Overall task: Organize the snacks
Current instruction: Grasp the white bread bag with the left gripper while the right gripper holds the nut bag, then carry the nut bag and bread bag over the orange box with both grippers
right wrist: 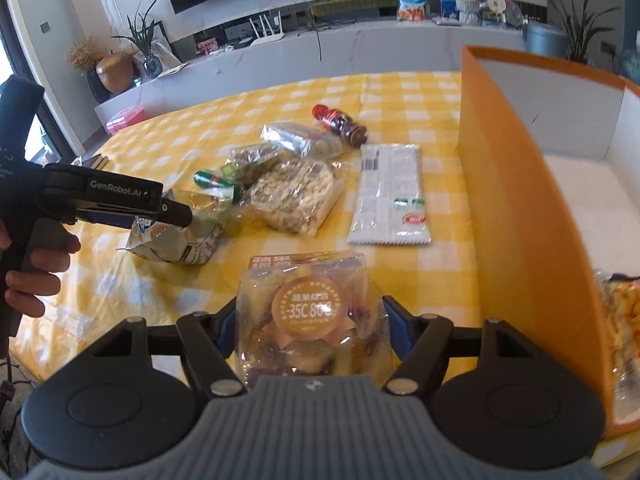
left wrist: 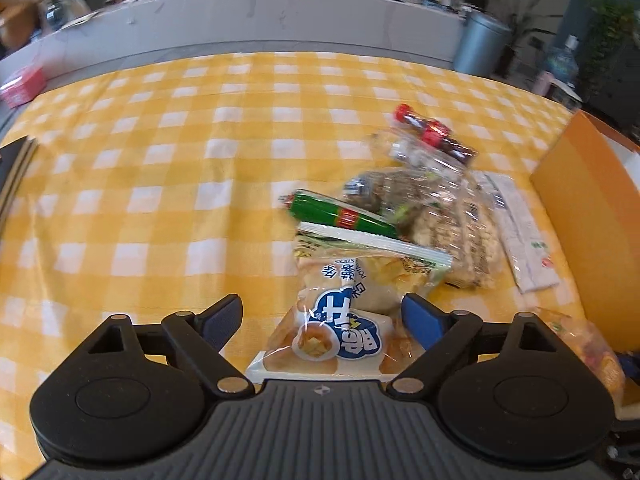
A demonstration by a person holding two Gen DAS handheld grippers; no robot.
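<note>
Clamping a clear plastic pack of mixed dried fruit with a round orange label (right wrist: 306,320) between its blue fingers, the right gripper (right wrist: 308,332) holds it above the yellow-and-white checked worktop (right wrist: 400,92), just left of the tall orange cardboard box (right wrist: 520,216). The left gripper (left wrist: 322,322) has its fingers spread around a crinkled white-and-blue potato-chip bag (left wrist: 344,320); whether they touch it I cannot tell. Beyond lie a green sausage stick (left wrist: 340,212), a clear nut bag (right wrist: 296,196) and a small red-capped cola bottle (right wrist: 340,122).
</note>
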